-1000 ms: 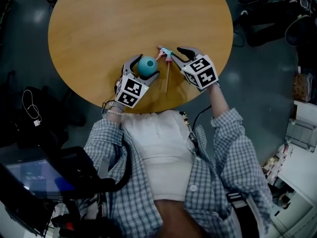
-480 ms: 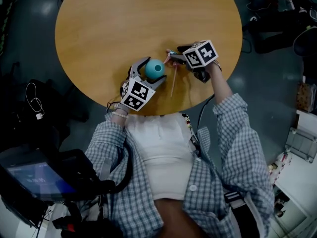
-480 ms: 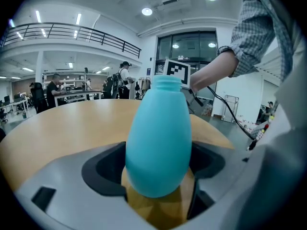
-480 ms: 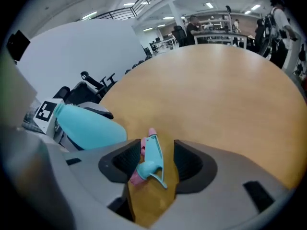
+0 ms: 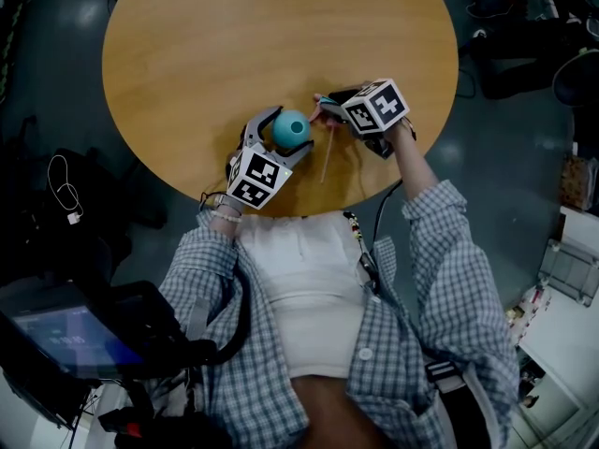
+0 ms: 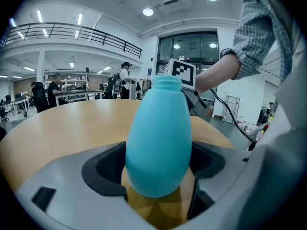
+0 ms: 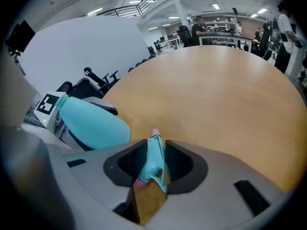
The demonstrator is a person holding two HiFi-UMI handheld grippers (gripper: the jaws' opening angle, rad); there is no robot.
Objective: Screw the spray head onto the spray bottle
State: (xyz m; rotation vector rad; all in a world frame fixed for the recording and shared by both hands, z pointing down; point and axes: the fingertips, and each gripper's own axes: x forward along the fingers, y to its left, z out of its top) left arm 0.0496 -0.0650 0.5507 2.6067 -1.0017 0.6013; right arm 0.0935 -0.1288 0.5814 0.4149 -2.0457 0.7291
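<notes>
A teal spray bottle stands upright on the round wooden table, near its front edge. My left gripper is shut on the bottle's belly; its open neck points up. Just right of it, my right gripper holds the teal spray head, whose thin tube trails toward me. In the right gripper view the spray head sits between the pads with its pink tip pointing away, and the jaws are closing on it. The bottle shows to the left there.
The table's near edge runs just below both grippers, against the person's body. Dark bags and gear lie on the floor to the left. Cables and chairs are on the right. People stand far off in the hall.
The right gripper has rolled over, so its marker cube now faces up, and it has carried the spray head closer to the bottle. The left gripper still holds the bottle.
</notes>
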